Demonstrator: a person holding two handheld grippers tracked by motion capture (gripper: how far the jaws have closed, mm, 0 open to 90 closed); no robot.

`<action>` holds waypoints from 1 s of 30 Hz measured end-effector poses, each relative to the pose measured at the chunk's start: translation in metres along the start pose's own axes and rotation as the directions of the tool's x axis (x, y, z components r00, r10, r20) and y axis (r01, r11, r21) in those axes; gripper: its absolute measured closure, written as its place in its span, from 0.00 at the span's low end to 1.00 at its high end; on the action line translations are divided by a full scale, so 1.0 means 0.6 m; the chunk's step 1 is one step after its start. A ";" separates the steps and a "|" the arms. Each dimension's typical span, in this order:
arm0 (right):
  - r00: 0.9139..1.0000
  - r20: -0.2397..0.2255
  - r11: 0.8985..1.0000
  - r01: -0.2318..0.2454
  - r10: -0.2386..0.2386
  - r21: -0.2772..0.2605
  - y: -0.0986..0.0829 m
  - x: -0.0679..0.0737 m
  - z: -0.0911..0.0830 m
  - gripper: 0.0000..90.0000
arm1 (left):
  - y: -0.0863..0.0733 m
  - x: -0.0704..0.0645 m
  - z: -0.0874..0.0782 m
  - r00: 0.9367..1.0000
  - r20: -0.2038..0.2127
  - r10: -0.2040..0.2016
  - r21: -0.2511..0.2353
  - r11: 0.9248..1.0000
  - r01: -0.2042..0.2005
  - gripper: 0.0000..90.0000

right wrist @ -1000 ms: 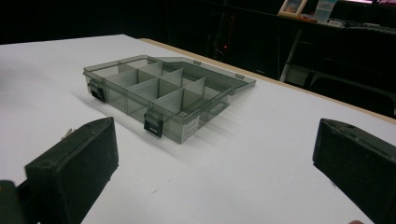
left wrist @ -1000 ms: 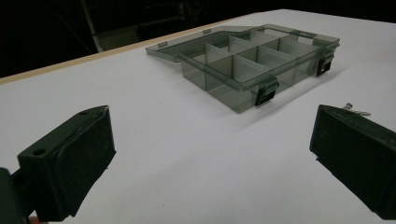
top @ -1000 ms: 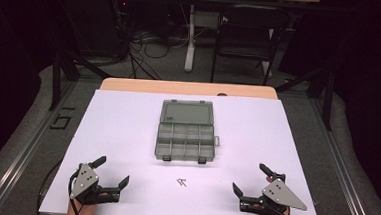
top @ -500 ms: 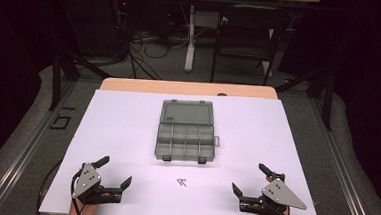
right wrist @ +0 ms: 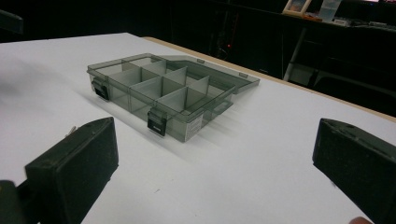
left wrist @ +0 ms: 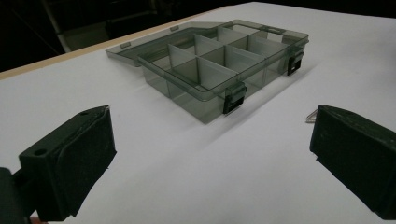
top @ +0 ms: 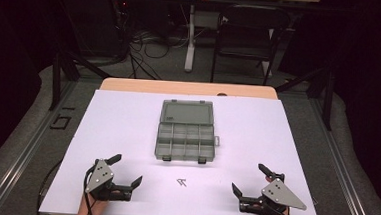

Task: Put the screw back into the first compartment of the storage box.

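Note:
A smoky clear compartment box (top: 185, 141) lies open in the middle of the white table, its lid (top: 187, 112) folded flat behind it. Its compartments look empty in the left gripper view (left wrist: 219, 70) and the right gripper view (right wrist: 159, 91). A small bent wire clip (top: 182, 182) lies on the table in front of the box; its tip shows beside a jaw (left wrist: 312, 115). My left gripper (top: 125, 170) rests near the front left edge, open and empty. My right gripper (top: 248, 178) rests near the front right edge, open and empty.
The white sheet (top: 127, 128) covers a wooden table whose far edge (top: 189, 89) shows. Beyond it stand a dark chair (top: 245, 35), a table leg (top: 190, 37) and loose cables on the floor (top: 147, 42).

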State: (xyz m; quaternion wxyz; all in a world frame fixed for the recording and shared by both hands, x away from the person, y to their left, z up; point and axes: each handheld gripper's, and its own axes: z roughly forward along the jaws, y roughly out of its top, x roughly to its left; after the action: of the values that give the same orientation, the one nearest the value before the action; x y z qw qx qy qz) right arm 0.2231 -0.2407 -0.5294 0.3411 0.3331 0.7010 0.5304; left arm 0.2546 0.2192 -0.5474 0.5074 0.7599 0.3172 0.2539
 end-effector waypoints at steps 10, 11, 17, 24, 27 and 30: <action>1.000 -0.014 1.000 0.003 -0.003 0.008 -0.001 0.001 0.002 0.00 | 0.014 -0.015 0.034 0.998 0.056 0.032 0.045 0.998 -0.034 0.00; 1.000 -0.013 1.000 0.006 -0.006 0.005 0.000 0.001 0.002 0.00 | 0.014 -0.015 0.034 0.998 0.056 0.032 0.045 0.998 -0.034 0.00; 1.000 -0.022 1.000 0.000 0.000 0.005 0.000 0.001 0.003 0.00 | 0.026 -0.023 0.052 0.996 0.079 0.043 0.063 0.997 -0.048 0.00; 1.000 -0.026 1.000 -0.012 0.012 0.009 -0.001 -0.002 0.000 0.00 | 0.047 -0.028 0.079 0.993 0.114 0.032 0.091 0.995 -0.043 0.00; 0.999 -0.032 1.000 -0.003 0.004 0.014 -0.001 -0.002 0.001 0.00 | 0.055 -0.031 0.085 0.991 0.127 0.033 0.117 0.992 -0.048 0.00; 0.999 -0.037 1.000 0.003 -0.003 0.005 -0.001 0.001 0.002 0.00 | 0.063 -0.031 0.088 0.990 0.135 0.028 0.141 0.989 -0.047 0.00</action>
State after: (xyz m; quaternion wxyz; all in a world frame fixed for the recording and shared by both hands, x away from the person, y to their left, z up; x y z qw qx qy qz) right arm 0.2234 -0.2395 -0.5301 0.3283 0.3230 0.7089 0.5341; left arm 0.2879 0.1624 -0.5320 0.4664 0.8155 0.2858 0.1891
